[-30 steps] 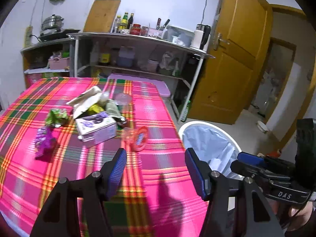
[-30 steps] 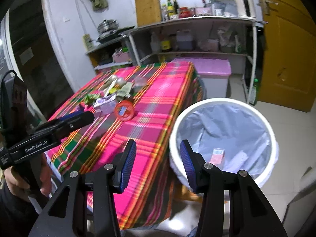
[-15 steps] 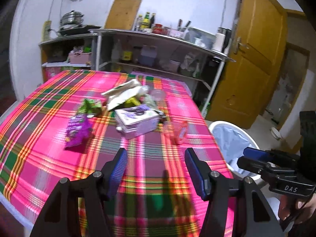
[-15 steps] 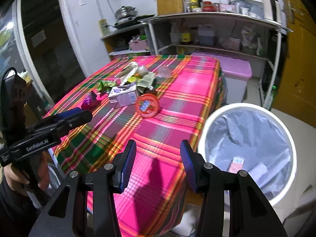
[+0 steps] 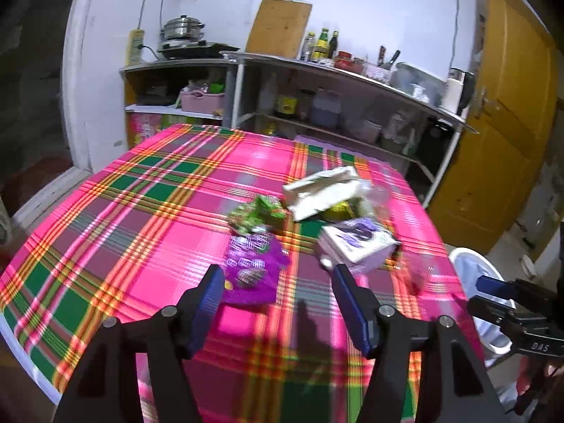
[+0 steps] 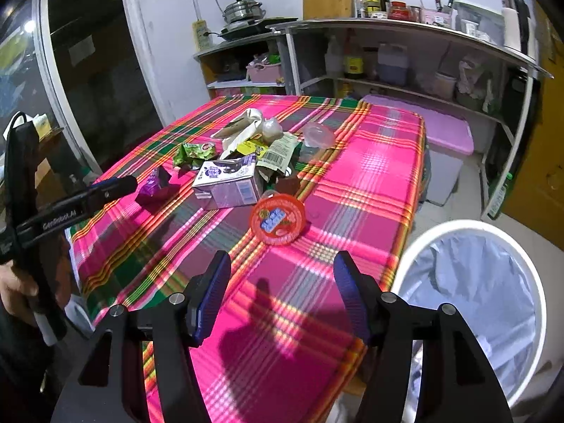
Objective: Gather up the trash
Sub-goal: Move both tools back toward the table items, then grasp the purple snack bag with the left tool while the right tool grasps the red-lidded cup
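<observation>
Trash lies in a heap on the plaid tablecloth [image 5: 141,211]: a purple snack bag [image 5: 251,271], a green wrapper [image 5: 255,213], a white-purple carton [image 5: 357,243], and crumpled white paper [image 5: 326,190]. In the right wrist view a red-lidded cup [image 6: 277,218] lies nearest, behind it the carton [image 6: 227,179], the purple bag [image 6: 155,187] and a clear cup [image 6: 317,134]. My left gripper [image 5: 278,303] is open and empty just short of the purple bag. My right gripper [image 6: 282,296] is open and empty above the table's near edge. The white bin [image 6: 419,246] with a grey liner stands right of the table.
Metal shelves [image 6: 405,28] with bottles and containers line the back wall. A pink-lidded box [image 6: 444,130] sits behind the table. A yellow door [image 5: 507,123] is at the right. The bin also shows in the left wrist view [image 5: 465,257].
Both grippers have swung left from the bin toward the table and come closer to the trash heap. The left one now faces the purple bag. Both stayed open.
</observation>
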`<action>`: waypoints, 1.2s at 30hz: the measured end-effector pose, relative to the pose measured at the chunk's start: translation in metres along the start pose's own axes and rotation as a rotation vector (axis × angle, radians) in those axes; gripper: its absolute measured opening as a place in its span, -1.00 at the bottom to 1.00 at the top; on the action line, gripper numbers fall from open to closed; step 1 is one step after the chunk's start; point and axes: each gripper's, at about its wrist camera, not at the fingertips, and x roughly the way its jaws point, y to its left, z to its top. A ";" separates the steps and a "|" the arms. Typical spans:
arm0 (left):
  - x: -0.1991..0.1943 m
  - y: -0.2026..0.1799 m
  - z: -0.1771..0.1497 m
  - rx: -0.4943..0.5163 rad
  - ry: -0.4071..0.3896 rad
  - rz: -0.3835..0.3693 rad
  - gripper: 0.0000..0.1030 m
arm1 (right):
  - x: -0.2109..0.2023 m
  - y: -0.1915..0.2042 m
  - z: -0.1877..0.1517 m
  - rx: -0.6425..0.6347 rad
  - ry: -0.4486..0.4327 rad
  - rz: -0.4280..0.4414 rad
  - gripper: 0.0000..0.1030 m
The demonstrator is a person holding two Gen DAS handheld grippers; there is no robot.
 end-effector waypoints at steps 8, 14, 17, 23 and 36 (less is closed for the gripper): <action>0.034 0.016 0.008 -0.005 0.069 0.009 0.33 | 0.030 0.000 0.016 -0.020 0.025 0.013 0.23; 0.053 0.017 0.004 -0.017 0.117 0.009 0.33 | 0.052 0.003 0.023 -0.035 0.057 0.017 0.23; 0.061 0.021 0.003 -0.036 0.139 0.000 0.33 | 0.061 0.002 0.025 -0.034 0.071 0.016 0.23; 0.066 0.026 0.001 -0.060 0.154 -0.013 0.02 | 0.072 0.001 0.026 -0.029 0.097 0.006 0.23; 0.043 0.005 -0.008 -0.017 0.113 -0.051 -0.06 | 0.049 -0.003 0.018 0.026 0.060 0.026 -0.11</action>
